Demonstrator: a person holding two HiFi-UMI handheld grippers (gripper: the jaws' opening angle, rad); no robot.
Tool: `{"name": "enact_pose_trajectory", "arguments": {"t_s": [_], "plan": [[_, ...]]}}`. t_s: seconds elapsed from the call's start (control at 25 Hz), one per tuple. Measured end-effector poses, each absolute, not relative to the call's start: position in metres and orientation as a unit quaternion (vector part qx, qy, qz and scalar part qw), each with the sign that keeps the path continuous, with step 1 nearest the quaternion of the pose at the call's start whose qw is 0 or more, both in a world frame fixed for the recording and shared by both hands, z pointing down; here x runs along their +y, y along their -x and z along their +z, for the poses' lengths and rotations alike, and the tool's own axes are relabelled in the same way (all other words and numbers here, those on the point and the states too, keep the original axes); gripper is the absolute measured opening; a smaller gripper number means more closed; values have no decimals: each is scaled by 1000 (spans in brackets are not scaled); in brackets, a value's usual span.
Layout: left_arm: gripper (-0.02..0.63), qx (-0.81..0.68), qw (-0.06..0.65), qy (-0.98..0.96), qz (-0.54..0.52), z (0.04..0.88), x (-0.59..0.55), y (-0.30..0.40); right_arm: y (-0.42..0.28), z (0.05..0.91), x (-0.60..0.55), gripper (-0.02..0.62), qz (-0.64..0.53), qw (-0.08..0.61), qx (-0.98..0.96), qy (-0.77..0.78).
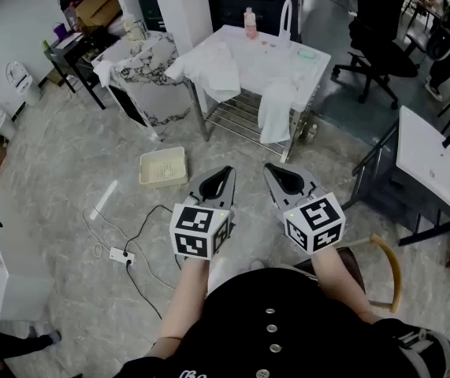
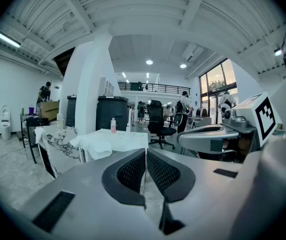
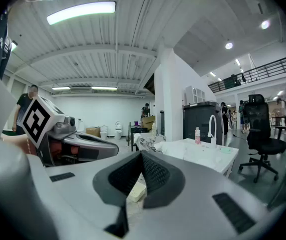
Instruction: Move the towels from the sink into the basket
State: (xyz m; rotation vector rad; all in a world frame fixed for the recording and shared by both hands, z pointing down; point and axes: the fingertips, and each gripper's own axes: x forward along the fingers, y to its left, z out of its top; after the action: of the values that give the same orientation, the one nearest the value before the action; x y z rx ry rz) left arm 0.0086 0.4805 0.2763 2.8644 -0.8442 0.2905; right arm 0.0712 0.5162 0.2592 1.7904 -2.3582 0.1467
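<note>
The left gripper point(image 1: 223, 172) and right gripper point(image 1: 276, 170) both have their jaws pressed together on nothing, well short of the white tabletop point(image 1: 288, 57). A folded towel point(image 1: 209, 71) lies at the tabletop's left end and a hanging towel point(image 1: 276, 110) drapes over its front edge. The basket point(image 1: 163, 168) sits on the floor before its left end.

Seen from above, the person's bare forearms point(image 1: 185, 298) reach forward from the body, holding the left gripper point(image 1: 221, 176) and right gripper point(image 1: 278, 173) side by side and near each other, both pointing ahead, each with jaws pressed together and holding nothing.
</note>
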Motion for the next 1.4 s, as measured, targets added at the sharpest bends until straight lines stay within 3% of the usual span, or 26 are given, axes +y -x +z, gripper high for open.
{"name": "enact_pose_trajectory", "arguments": {"t_s": [0.56, 1.0, 1.16, 1.2, 1.24, 1.32, 1.4], "plan": [[12, -289, 56, -946, 133, 289, 472, -20, -69, 267, 505, 0, 62, 76, -802, -590], [17, -288, 75, -951, 82, 292, 460, -36, -95, 281, 491, 5, 73, 62, -803, -588], [18, -285, 84, -951, 81, 296, 456, -48, -102, 284, 485, 50, 80, 62, -809, -580], [23, -285, 87, -951, 82, 297, 454, -51, -103, 287, 483, 88, 84, 64, -810, -577], [46, -286, 89, -950, 84, 299, 453, -53, -104, 290, 481, 125, 88, 66, -811, -574], [150, -290, 94, -949, 86, 303, 449, -57, -108, 295, 476, 171, 93, 70, -810, -575], [184, -295, 97, -947, 86, 305, 442, -58, -113, 299, 469, 226, 94, 70, -807, -579]]}}
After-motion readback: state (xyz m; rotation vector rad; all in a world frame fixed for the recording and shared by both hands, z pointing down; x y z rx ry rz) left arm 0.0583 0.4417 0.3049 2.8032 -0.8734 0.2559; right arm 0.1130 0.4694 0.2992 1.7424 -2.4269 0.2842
